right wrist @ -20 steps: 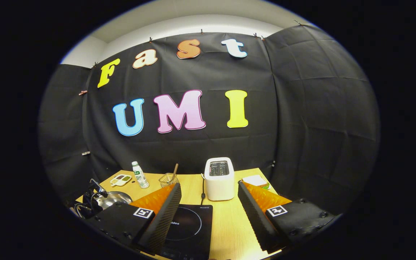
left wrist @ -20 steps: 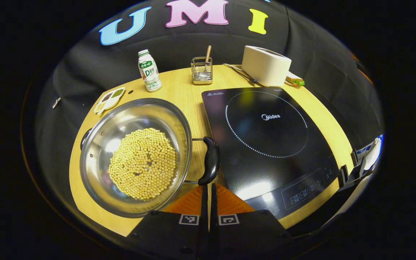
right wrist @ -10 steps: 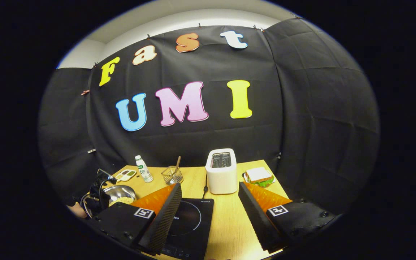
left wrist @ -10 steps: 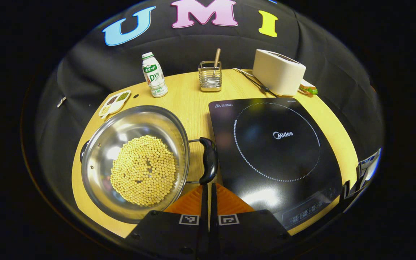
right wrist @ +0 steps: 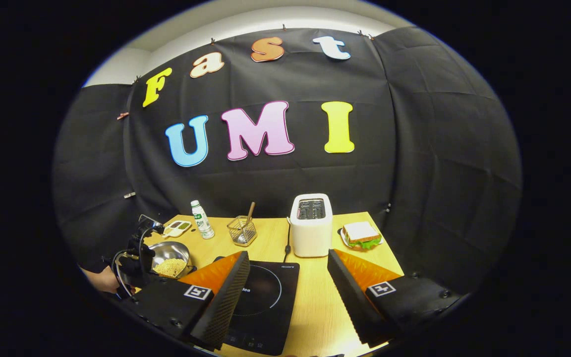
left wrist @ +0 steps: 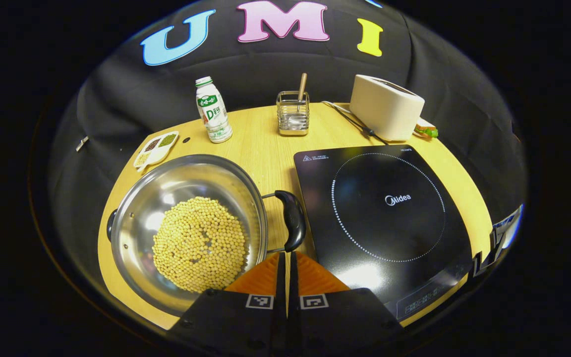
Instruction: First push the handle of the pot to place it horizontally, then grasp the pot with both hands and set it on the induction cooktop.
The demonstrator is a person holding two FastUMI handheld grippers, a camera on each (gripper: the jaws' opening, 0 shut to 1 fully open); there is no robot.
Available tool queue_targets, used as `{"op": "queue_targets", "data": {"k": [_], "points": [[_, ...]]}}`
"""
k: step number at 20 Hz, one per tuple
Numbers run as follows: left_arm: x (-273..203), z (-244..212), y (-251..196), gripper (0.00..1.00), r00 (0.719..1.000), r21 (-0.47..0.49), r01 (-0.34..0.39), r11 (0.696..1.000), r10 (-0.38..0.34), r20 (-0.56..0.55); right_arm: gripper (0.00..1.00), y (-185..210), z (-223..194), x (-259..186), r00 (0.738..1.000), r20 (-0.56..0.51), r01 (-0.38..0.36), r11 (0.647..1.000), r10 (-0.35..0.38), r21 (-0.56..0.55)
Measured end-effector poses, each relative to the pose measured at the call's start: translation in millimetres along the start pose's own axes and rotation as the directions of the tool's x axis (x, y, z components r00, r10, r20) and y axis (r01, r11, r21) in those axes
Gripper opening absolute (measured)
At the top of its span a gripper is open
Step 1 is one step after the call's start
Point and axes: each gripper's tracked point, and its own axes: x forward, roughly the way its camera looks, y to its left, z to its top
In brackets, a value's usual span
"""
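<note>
Round steel pot (left wrist: 186,218) of beans, curved handle (left wrist: 293,227) just ahead of left gripper (left wrist: 288,258), jaws pressed together; right gripper (right wrist: 285,277) jaws spread above glossy cooktop (right wrist: 265,307).

The right gripper (right wrist: 285,292) hangs with fingers spread wide above the table's (right wrist: 315,307) near edge, over the induction cooktop (right wrist: 260,307). The pot (right wrist: 169,255) sits at the left edge, the toaster (right wrist: 311,225) toward the far edge.
</note>
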Motion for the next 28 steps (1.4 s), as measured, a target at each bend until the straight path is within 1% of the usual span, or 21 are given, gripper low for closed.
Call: {"op": "queue_targets", "data": {"k": [1,2,4,6,7,9,10,12,13,14,15,17,18,19,21,23,24,26,28], "points": [[-4,3,1,0.07,1.000,-0.002,0.007,1.000,-0.007,0.018,0.98,4,-1,-1,1.000,-0.006,0.007,1.000,-0.007,-0.001],[-8,4,1,0.04,0.999,-0.005,0.025,1.000,-0.025,0.038,0.98,8,-1,-1,1.000,-0.006,0.017,1.000,-0.017,-0.004],[-25,8,-4,0.05,0.993,-0.036,0.084,0.996,-0.081,0.084,0.98,19,0,0,0.999,-0.006,0.033,0.999,-0.033,-0.006],[-48,17,-1,0.05,0.980,-0.075,0.134,0.988,-0.121,0.157,0.98,33,-5,3,0.999,-0.018,0.046,0.999,-0.046,-0.005],[-62,24,6,0.05,0.971,-0.095,0.150,0.984,-0.129,0.200,0.98,42,-9,5,0.998,-0.027,0.050,0.999,-0.050,-0.003],[-91,38,29,0.05,0.950,-0.150,0.170,0.974,-0.121,0.289,0.99,63,-14,9,0.998,-0.045,0.049,0.999,-0.049,0.000],[-104,47,45,0.06,0.937,-0.179,0.171,0.969,-0.104,0.333,0.99,73,-16,13,0.998,-0.054,0.045,0.999,-0.045,-0.001],[-132,67,84,0.13,0.903,-0.228,0.172,0.958,-0.061,0.424,0.99,97,-19,20,0.997,-0.061,0.037,0.999,-0.037,-0.005],[-147,76,106,0.22,0.885,-0.244,0.160,0.956,-0.030,0.464,0.99,107,-20,23,0.997,-0.063,0.032,0.999,-0.033,-0.005],[-158,81,125,0.29,0.868,-0.246,0.153,0.957,-0.011,0.497,0.99,119,-21,27,0.997,-0.066,0.026,1.000,-0.026,-0.006],[-162,88,143,0.51,0.854,-0.239,0.146,0.960,0.000,0.521,0.99,131,-22,32,0.997,-0.069,0.019,1.000,-0.019,-0.009],[-175,90,176,0.96,0.836,-0.216,0.105,0.971,0.031,0.547,0.99,156,-29,42,0.996,-0.090,-0.001,1.000,0.000,-0.016],[-178,89,192,0.97,0.831,-0.206,0.077,0.976,0.051,0.554,0.98,169,-35,46,0.994,-0.106,-0.016,1.000,0.014,-0.019],[-181,89,208,0.96,0.827,-0.202,0.050,0.978,0.073,0.557,0.99,182,-39,52,0.992,-0.120,-0.029,0.999,0.026,-0.021],[-177,85,231,0.95,0.829,-0.207,0.024,0.978,0.096,0.550,0.99,205,-48,64,0.989,-0.139,-0.051,0.998,0.047,-0.028],[-166,74,253,0.95,0.850,-0.222,0.006,0.975,0.112,0.514,0.98,230,-59,78,0.983,-0.173,-0.076,0.997,0.070,-0.028],[-158,68,264,0.95,0.864,-0.228,-0.006,0.974,0.120,0.489,0.98,241,-69,85,0.975,-0.209,-0.086,0.996,0.078,-0.030],[-146,60,285,0.95,0.882,-0.236,-0.020,0.972,0.129,0.454,0.98,265,-87,98,0.955,-0.276,-0.126,0.991,0.109,-0.044],[-134,57,301,0.95,0.891,-0.243,-0.023,0.970,0.130,0.435,0.99,282,-105,109,0.931,-0.339,-0.160,0.987,0.139,-0.033]]}}
